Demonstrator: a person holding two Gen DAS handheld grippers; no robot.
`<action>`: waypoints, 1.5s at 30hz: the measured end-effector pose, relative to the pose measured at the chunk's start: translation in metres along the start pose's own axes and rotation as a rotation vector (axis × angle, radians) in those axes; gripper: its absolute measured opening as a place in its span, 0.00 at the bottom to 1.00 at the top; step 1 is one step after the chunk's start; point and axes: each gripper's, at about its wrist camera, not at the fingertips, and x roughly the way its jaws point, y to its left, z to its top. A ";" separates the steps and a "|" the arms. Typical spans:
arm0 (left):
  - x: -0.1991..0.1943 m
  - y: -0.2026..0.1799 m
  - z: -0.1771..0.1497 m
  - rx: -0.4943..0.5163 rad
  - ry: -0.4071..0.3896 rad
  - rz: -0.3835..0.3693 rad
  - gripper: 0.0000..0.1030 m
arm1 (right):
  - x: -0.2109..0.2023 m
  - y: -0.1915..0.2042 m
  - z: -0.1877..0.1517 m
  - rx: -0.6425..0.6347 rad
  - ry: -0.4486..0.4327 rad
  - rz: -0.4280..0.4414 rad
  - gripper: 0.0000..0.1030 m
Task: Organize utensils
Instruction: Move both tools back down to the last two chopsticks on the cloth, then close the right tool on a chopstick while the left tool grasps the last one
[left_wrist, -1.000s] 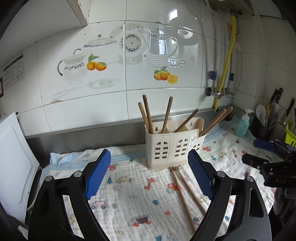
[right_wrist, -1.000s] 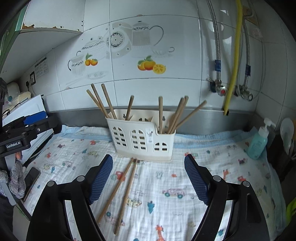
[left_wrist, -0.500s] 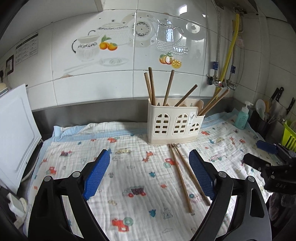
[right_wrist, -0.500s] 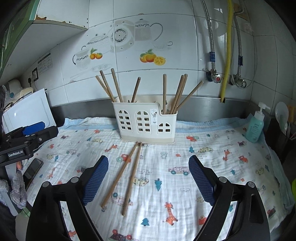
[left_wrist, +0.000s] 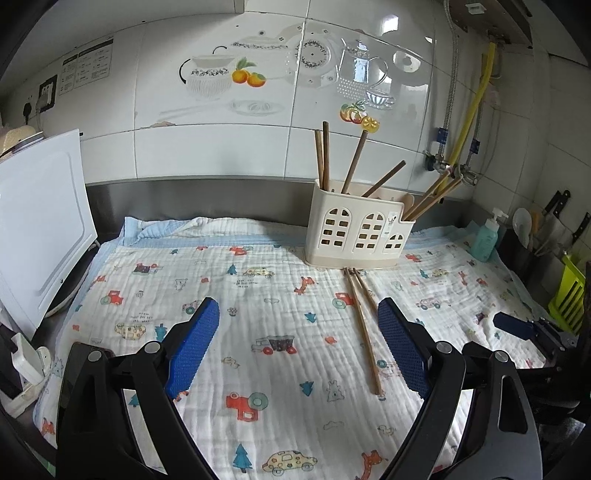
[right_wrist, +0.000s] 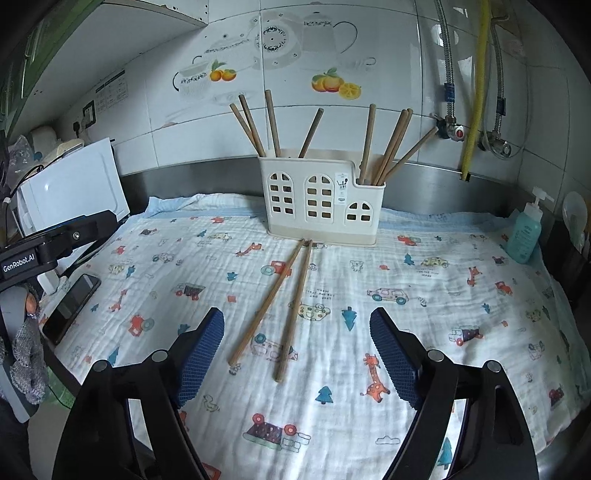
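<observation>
A cream utensil holder (left_wrist: 358, 232) (right_wrist: 321, 199) stands on the printed cloth near the back wall, with several wooden chopsticks upright in it. Two loose chopsticks (left_wrist: 362, 325) (right_wrist: 284, 302) lie on the cloth in front of it. My left gripper (left_wrist: 297, 343) hovers open over the cloth, the loose pair just inside its right finger. My right gripper (right_wrist: 297, 350) is open with its jaws closing. The pair's near ends lie on the cloth between its fingers, untouched. Each gripper shows at the edge of the other's view: the right gripper (left_wrist: 524, 328) and the left gripper (right_wrist: 55, 240).
A white board (left_wrist: 37, 229) leans at the left, with a dark phone (right_wrist: 70, 306) on the cloth's left edge. A teal soap bottle (right_wrist: 524, 236), knives and a green rack (left_wrist: 569, 295) crowd the right. Pipes and a yellow hose (right_wrist: 476, 88) run down the tiled wall.
Both grippers have drawn back from the holder and sunk toward the cloth, so the holder looks farther off. The right gripper's jaws widened, then narrowed a little. The chopsticks have not moved.
</observation>
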 end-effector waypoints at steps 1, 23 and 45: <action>0.001 0.001 -0.001 -0.002 0.004 0.006 0.84 | 0.002 0.000 -0.002 0.004 0.006 0.000 0.71; 0.035 0.018 -0.012 -0.024 0.075 0.013 0.84 | 0.081 0.009 -0.019 0.044 0.160 0.036 0.34; 0.056 0.019 -0.031 -0.037 0.144 -0.017 0.84 | 0.120 0.001 -0.022 0.088 0.257 0.019 0.14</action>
